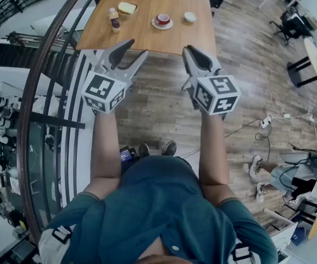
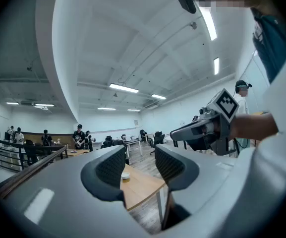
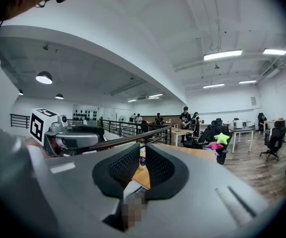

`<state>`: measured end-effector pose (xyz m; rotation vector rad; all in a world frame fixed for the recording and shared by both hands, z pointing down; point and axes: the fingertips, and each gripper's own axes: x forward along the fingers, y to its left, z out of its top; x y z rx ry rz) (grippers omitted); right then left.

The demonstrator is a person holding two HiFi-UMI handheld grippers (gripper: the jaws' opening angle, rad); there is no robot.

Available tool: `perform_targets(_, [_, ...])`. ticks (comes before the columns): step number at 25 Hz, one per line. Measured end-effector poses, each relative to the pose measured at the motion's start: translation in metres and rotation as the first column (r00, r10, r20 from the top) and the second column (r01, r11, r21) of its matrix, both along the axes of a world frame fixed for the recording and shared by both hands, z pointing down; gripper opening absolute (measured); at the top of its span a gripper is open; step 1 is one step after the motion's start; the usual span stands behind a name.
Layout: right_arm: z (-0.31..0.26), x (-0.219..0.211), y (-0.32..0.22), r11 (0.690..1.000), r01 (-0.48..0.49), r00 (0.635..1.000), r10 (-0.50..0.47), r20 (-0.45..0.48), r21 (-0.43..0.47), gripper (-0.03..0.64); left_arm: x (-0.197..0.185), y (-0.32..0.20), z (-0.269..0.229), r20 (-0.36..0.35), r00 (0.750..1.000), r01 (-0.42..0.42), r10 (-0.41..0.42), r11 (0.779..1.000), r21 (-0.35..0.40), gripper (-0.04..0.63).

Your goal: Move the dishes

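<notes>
Head view: saucer point(image 1: 169, 25) lies beyond left hand-held gripper point(image 1: 138, 47), right hand-held gripper point(image 1: 190, 49), both spread.

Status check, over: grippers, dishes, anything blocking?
Left gripper open, empty. Right gripper jaws narrowly apart, empty. Both short of the table; red cup on saucer, bowl, bread tray there, untouched. Bottle beside them; nothing blocking.

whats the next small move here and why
Probably step toward the table: the left tool and right tool are open and empty, held in the air well short of the red cup on its saucer and the small bowl, which sit toward its far side.
</notes>
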<state>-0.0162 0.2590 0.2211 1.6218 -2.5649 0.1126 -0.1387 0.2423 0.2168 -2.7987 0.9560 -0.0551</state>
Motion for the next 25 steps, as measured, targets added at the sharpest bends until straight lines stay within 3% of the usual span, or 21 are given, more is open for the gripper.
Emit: perform_targets(25, [0.012, -0.016, -0.011, 0.999, -0.026, 0.999, 0.025, -0.026, -0.028, 0.037, -0.014, -0.013, 0.013, 0.007, 1.000, -0.024, 0.024, 1.000, -0.012, 0.190])
